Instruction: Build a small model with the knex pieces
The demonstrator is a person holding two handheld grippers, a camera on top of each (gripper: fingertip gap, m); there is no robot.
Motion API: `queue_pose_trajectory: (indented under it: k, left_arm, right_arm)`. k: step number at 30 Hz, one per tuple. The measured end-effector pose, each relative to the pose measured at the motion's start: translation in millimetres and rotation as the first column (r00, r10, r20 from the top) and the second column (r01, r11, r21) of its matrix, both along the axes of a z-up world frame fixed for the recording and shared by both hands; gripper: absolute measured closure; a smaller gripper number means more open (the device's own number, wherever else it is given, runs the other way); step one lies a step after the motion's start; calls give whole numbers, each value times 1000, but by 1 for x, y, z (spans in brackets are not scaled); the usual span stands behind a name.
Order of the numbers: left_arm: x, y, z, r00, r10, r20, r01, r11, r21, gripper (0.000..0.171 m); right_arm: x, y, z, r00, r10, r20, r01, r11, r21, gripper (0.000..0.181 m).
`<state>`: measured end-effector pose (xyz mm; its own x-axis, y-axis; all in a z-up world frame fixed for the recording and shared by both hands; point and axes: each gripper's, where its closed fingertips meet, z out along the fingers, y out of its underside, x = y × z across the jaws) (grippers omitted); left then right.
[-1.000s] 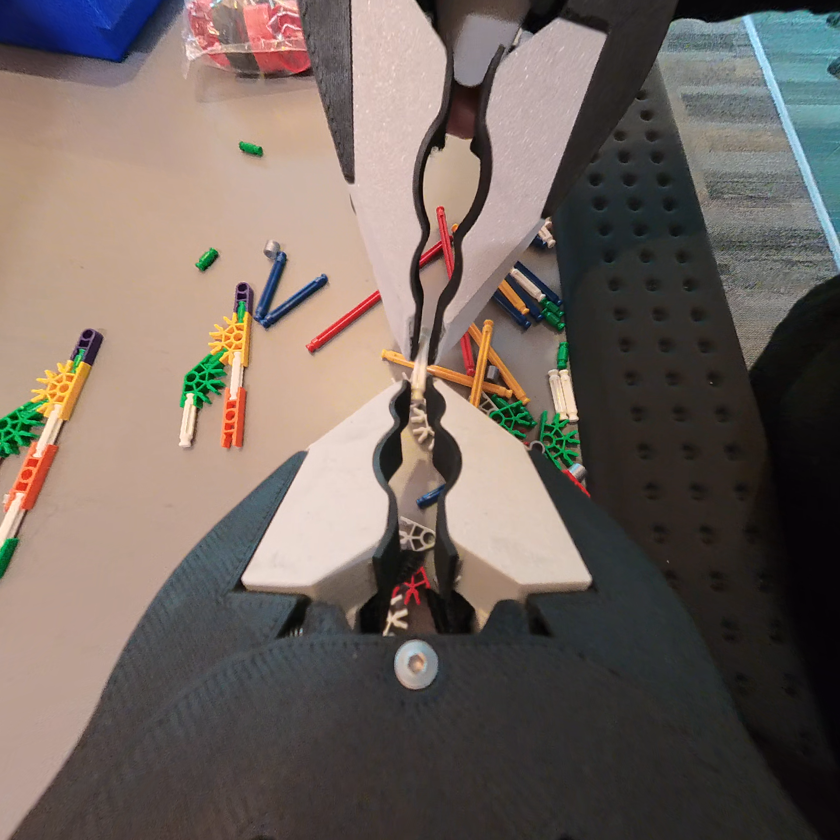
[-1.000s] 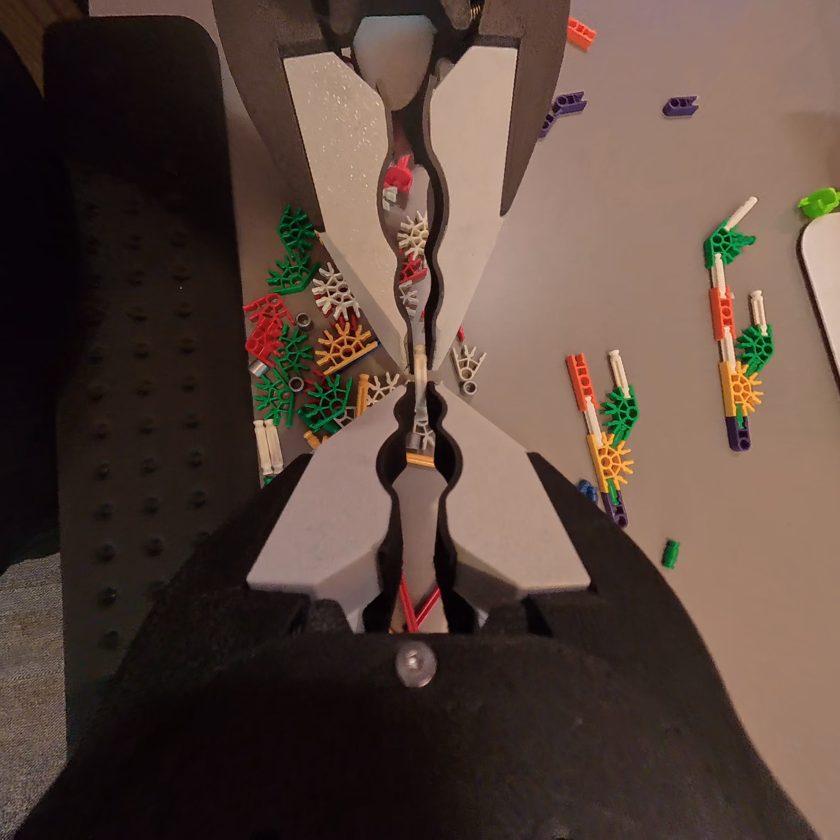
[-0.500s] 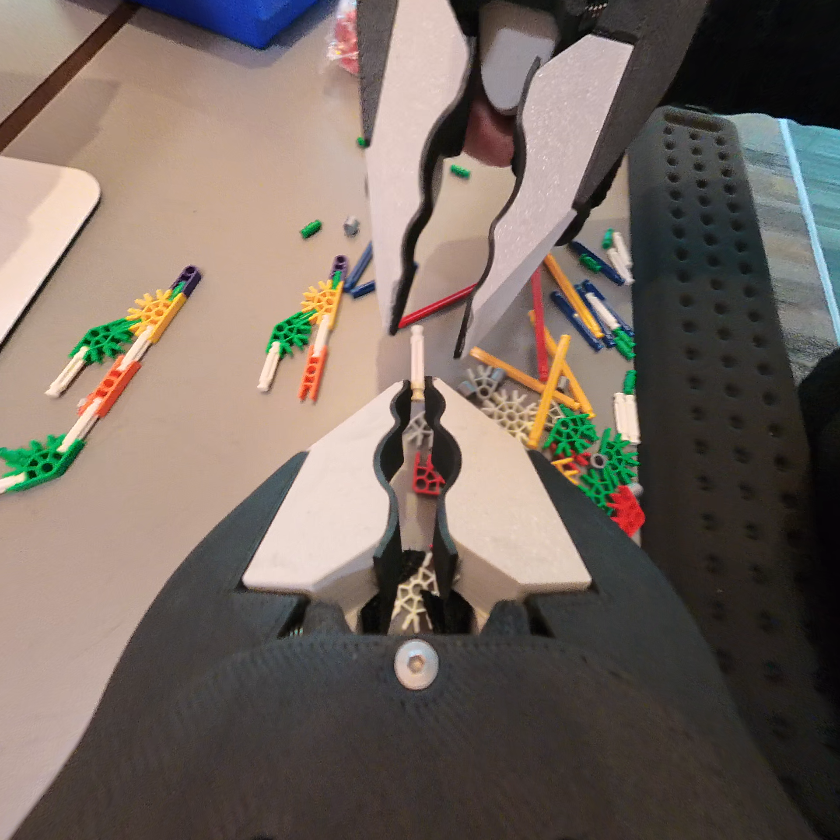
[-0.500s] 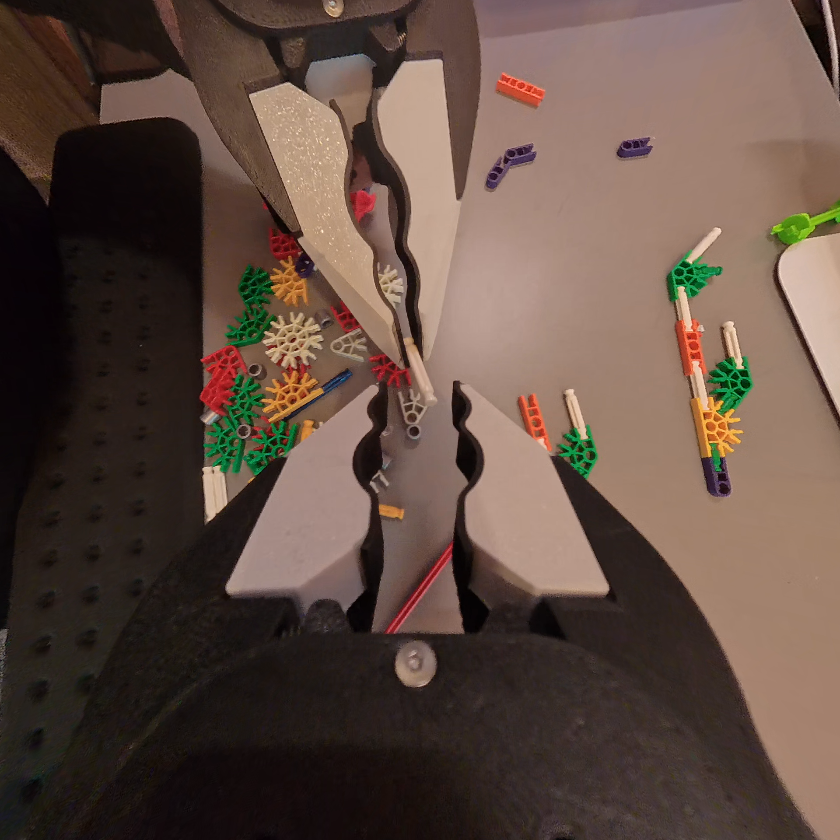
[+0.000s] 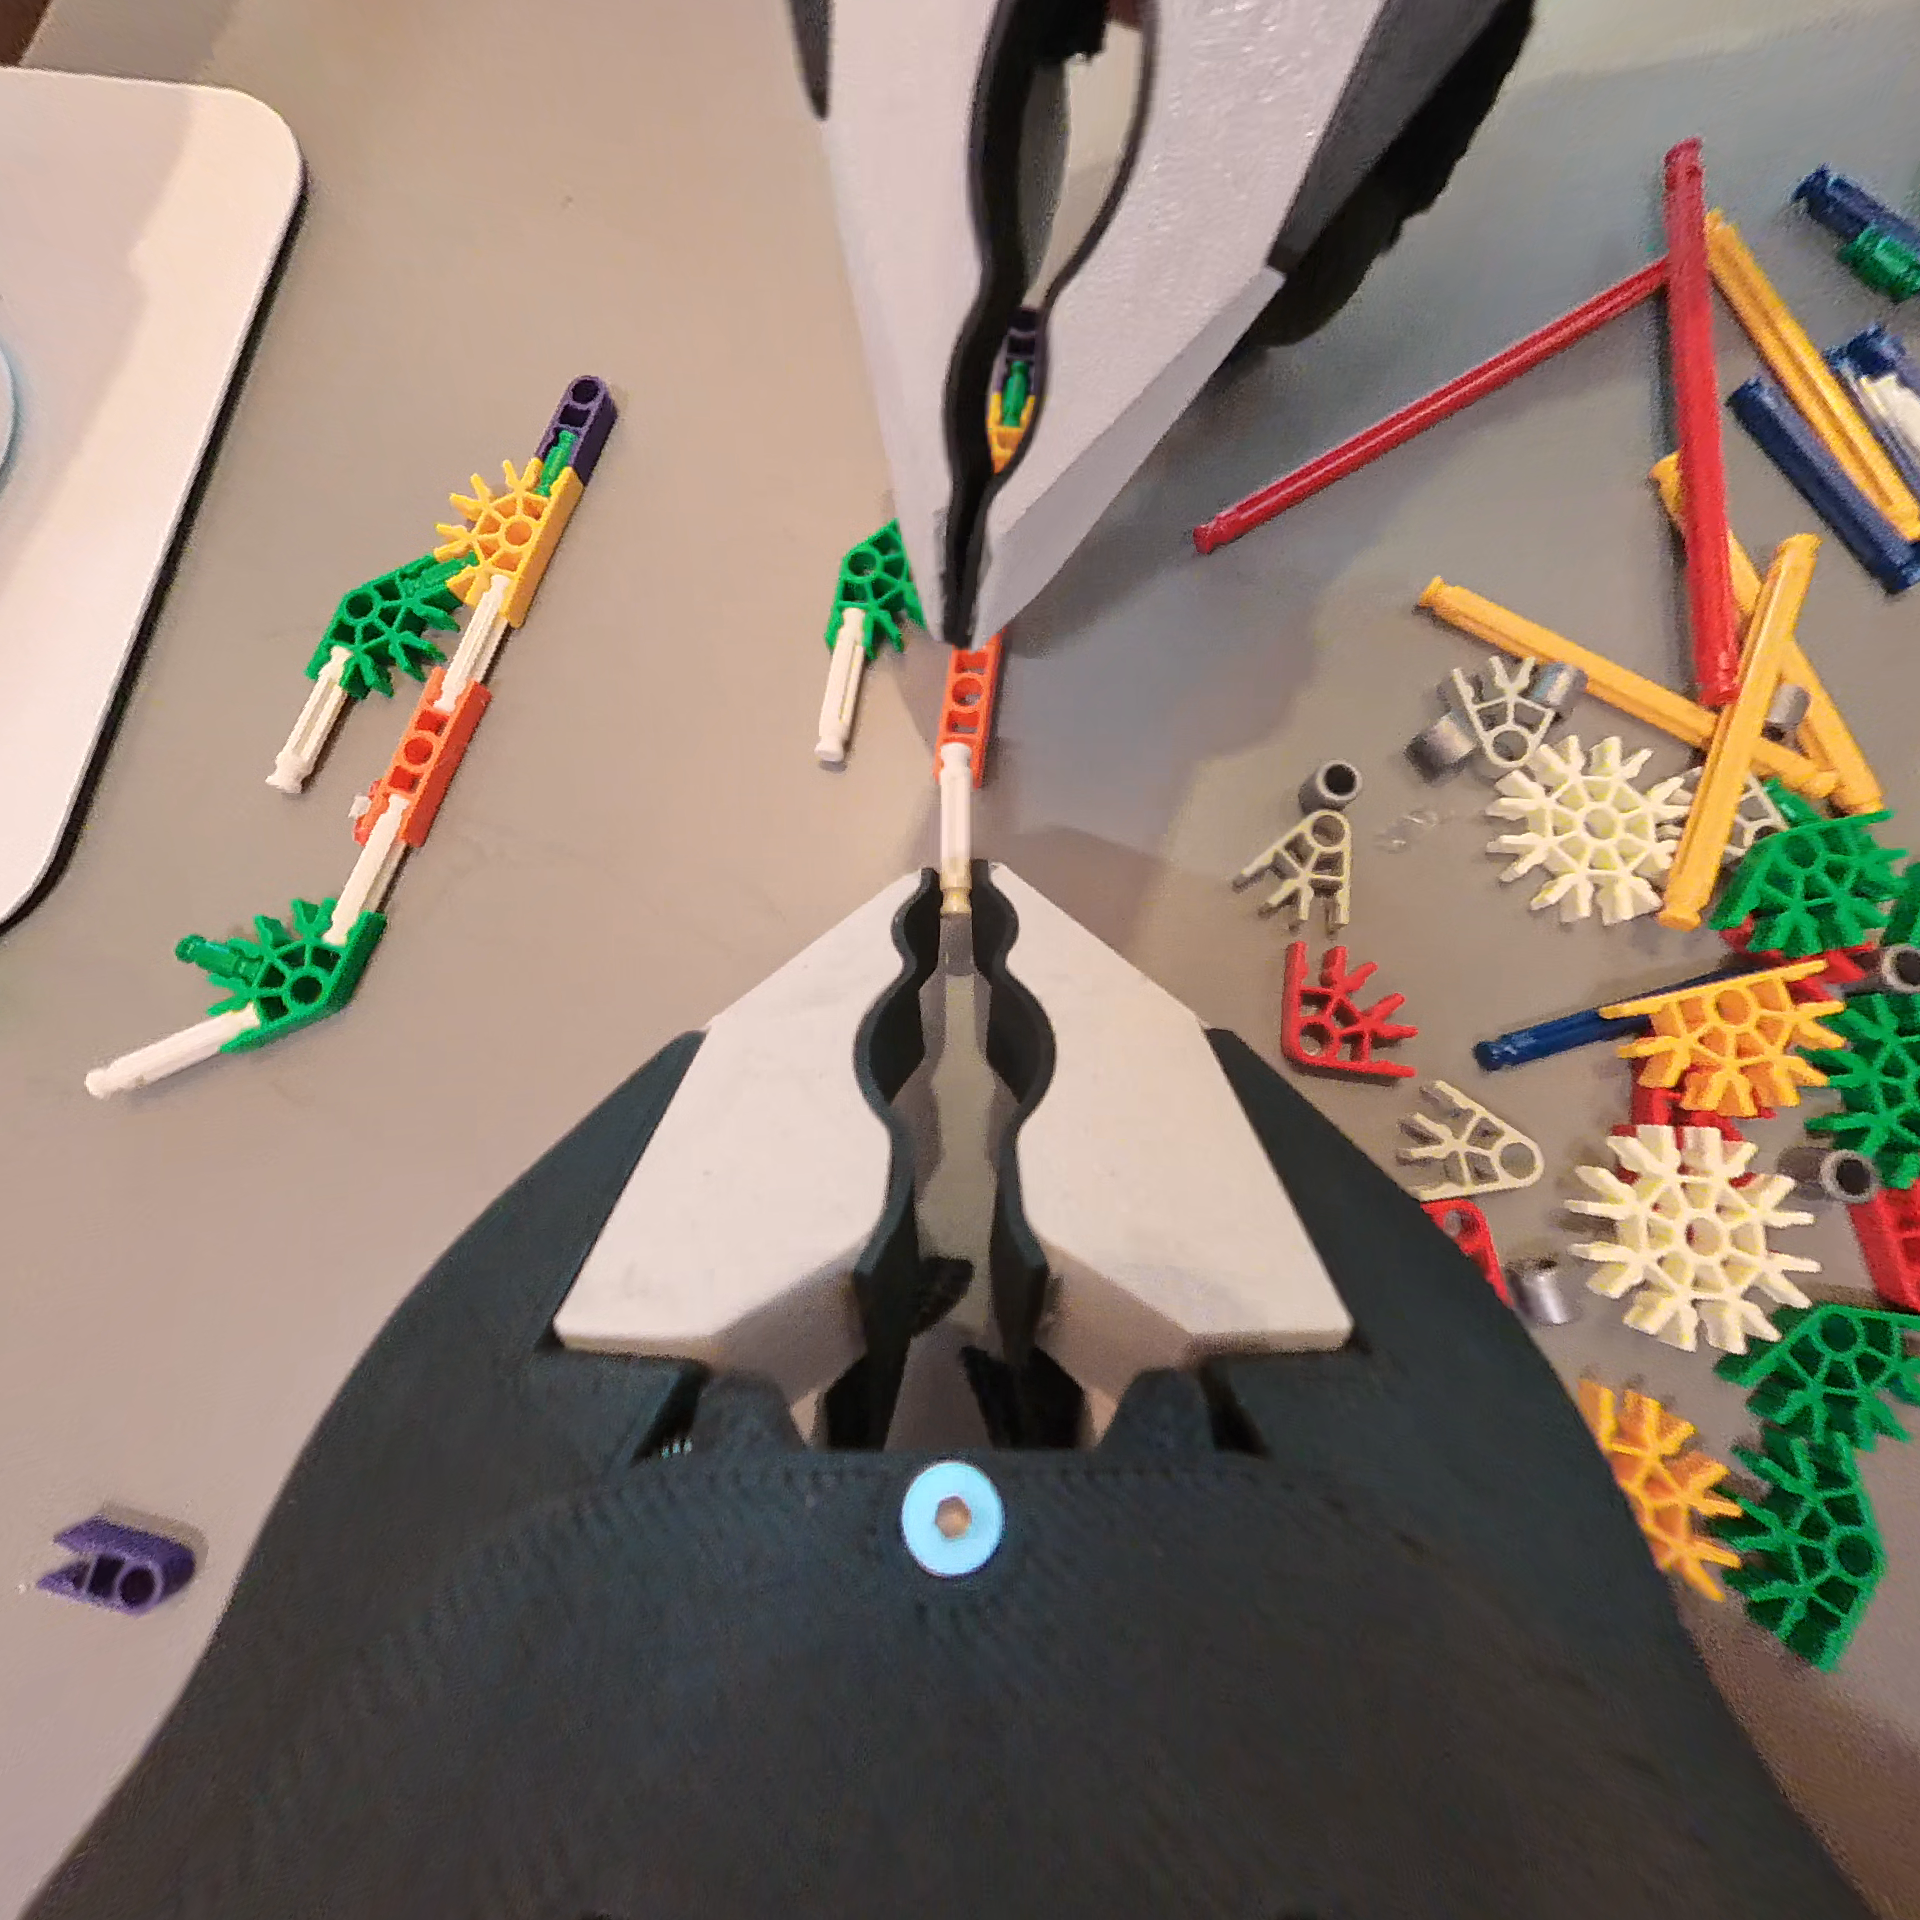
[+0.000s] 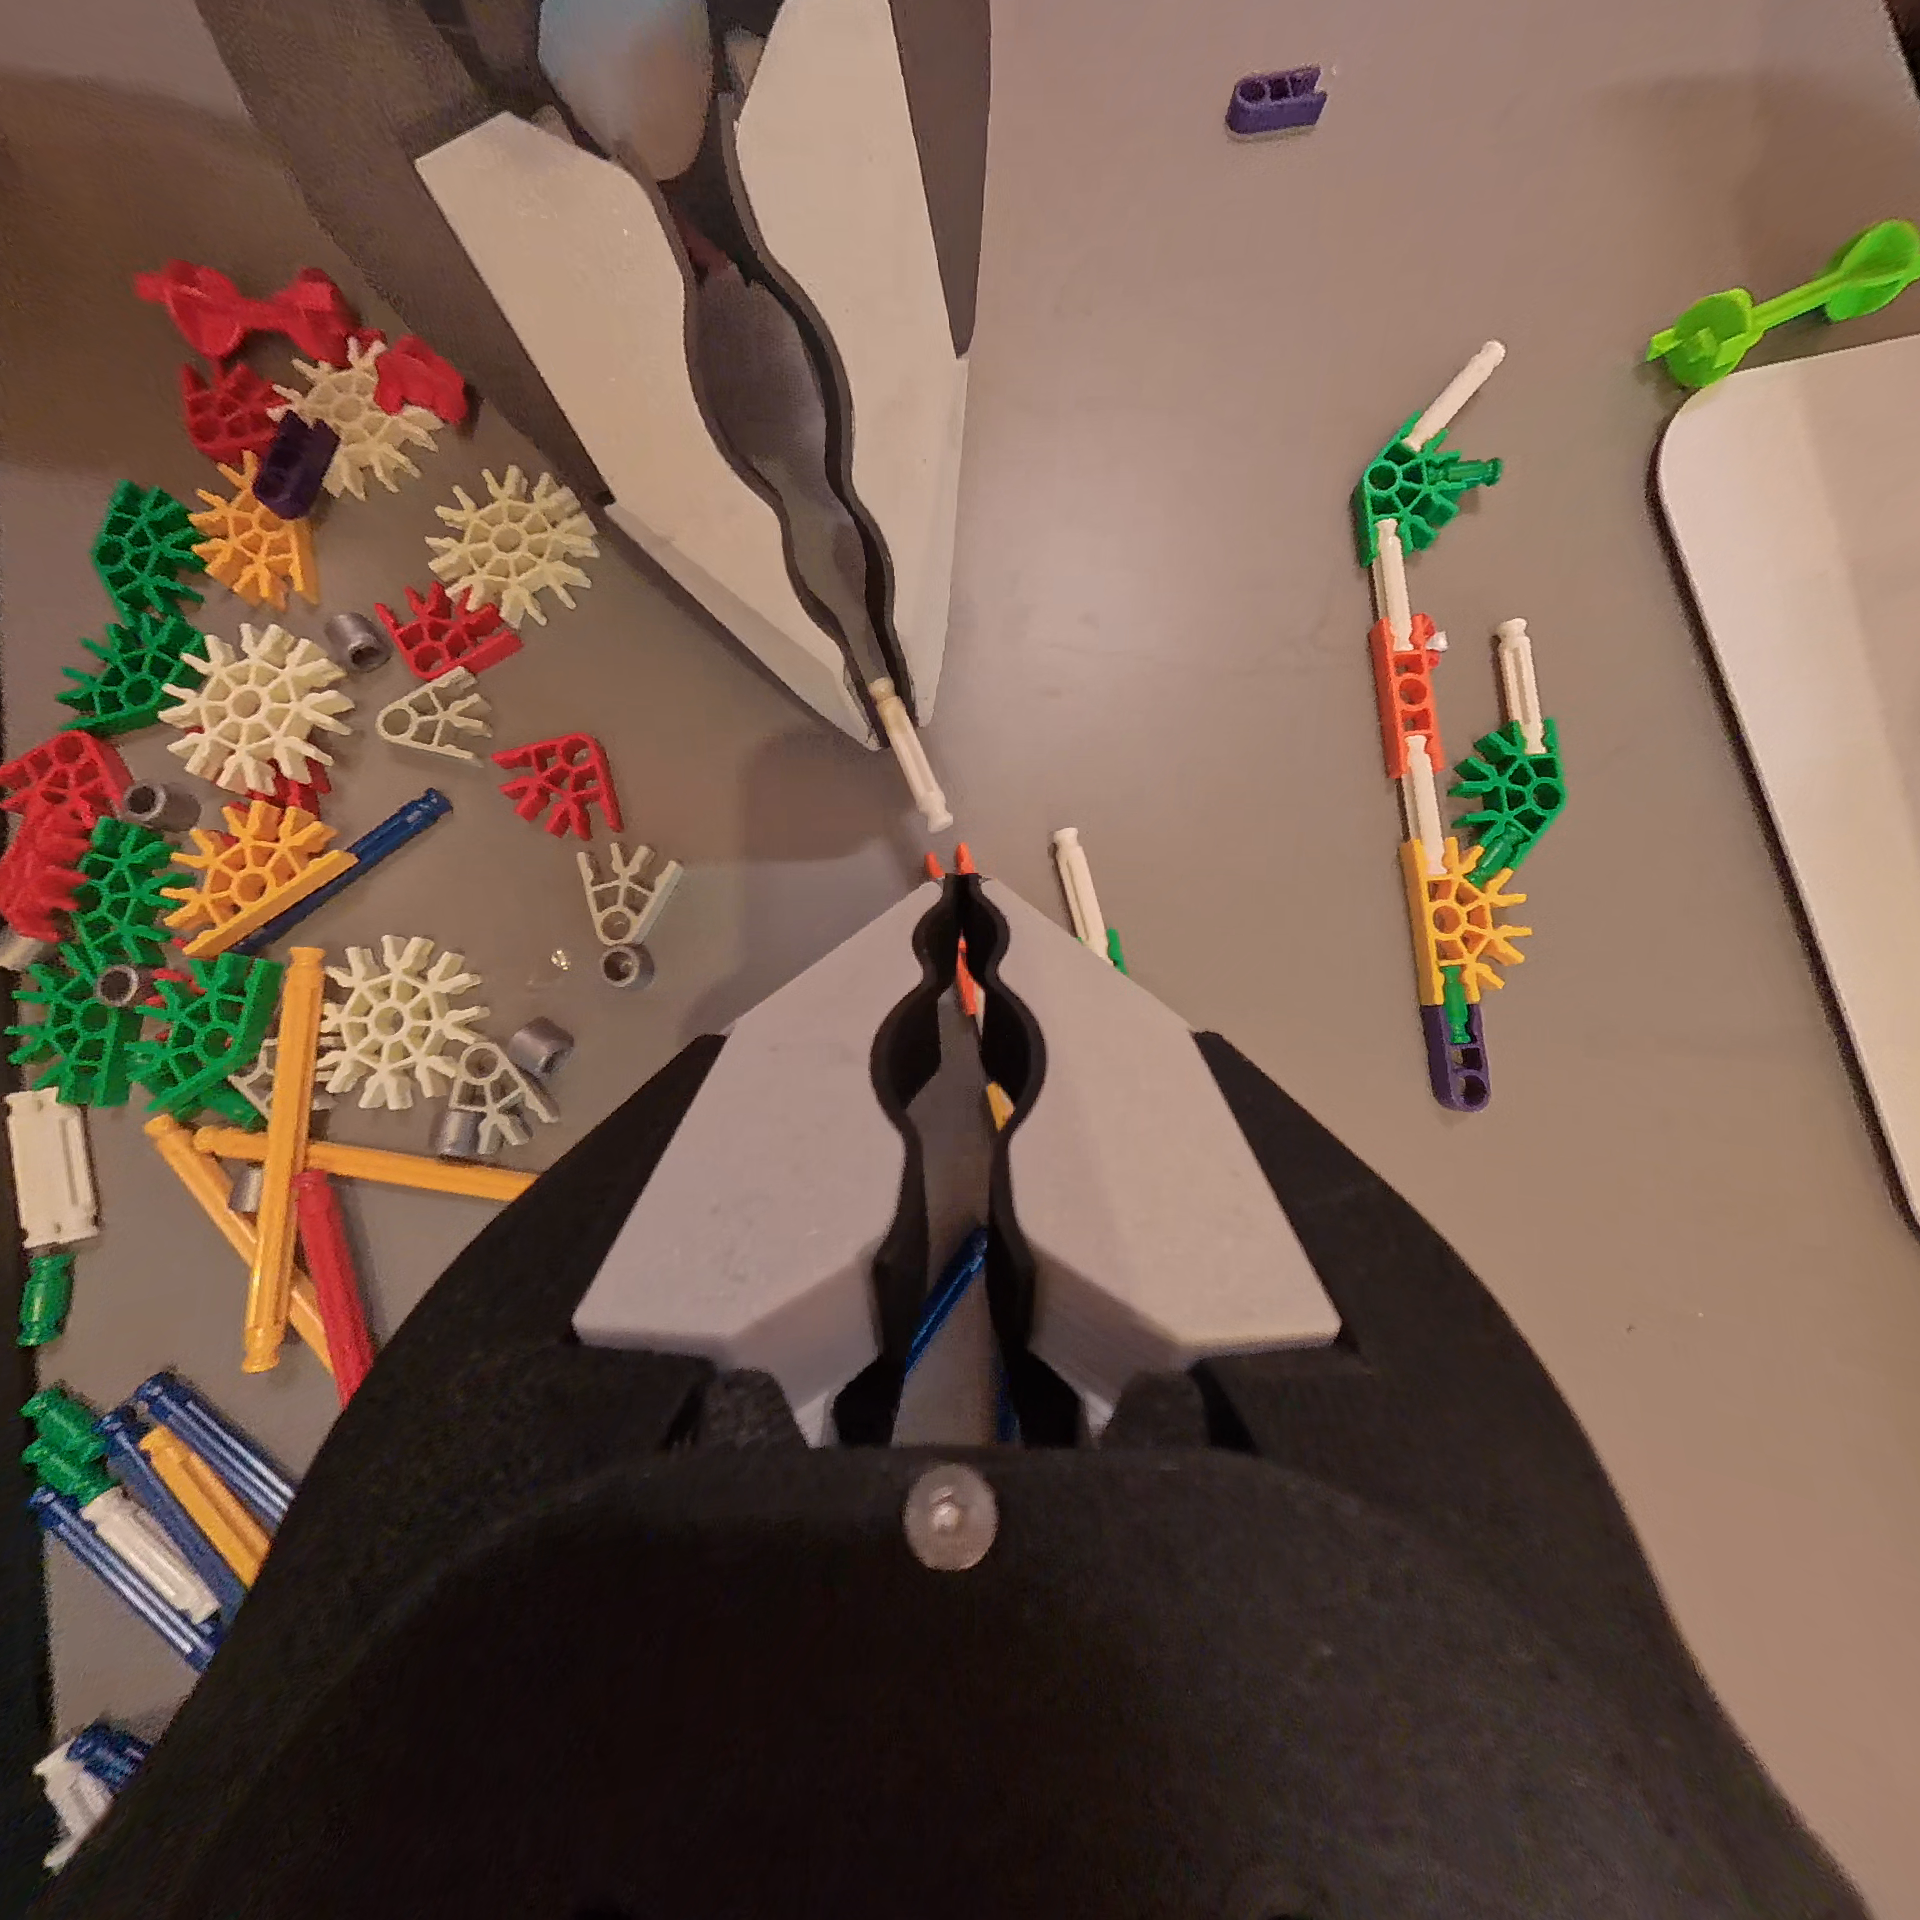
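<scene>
My left gripper [image 5: 956,883] is shut on a short white rod [image 5: 954,816] that sticks out ahead of its tips. My right gripper [image 6: 956,883] is shut on a small assembly lying on the grey table, gripping it by its orange connector [image 5: 968,707]. Yellow, green and purple parts [image 5: 1013,400] of that assembly show between the right fingers. The rod's free end [image 6: 935,810] sits right at the orange connector's prongs [image 6: 948,862]. I cannot tell whether they are joined. A green connector with a white rod [image 5: 868,613] lies beside them.
A longer assembly of the same colours [image 5: 416,707] lies toward a white board [image 5: 104,364]. A pile of loose connectors and rods [image 6: 260,779] lies on the other side. A purple connector [image 5: 120,1569] and a lime green piece [image 6: 1787,312] lie apart. Tip to tip, the grippers are about 4 centimetres apart.
Both grippers were shut on the white rod. The right one let go, moved to the small assembly and shut on its orange connector. The left carried the rod across to it.
</scene>
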<state>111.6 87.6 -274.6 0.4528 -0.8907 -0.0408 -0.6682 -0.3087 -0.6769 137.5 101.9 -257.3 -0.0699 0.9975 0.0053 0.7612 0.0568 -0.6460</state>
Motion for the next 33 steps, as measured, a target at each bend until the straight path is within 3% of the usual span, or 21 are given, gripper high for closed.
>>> queue_pose_trajectory:
  k: [33]
  left_arm:
    - [7,7,-14,985,-135,-109,137,990,17,168]
  right_arm:
    - [-7,-2,-23,997,4,75,1,998,-68,181]
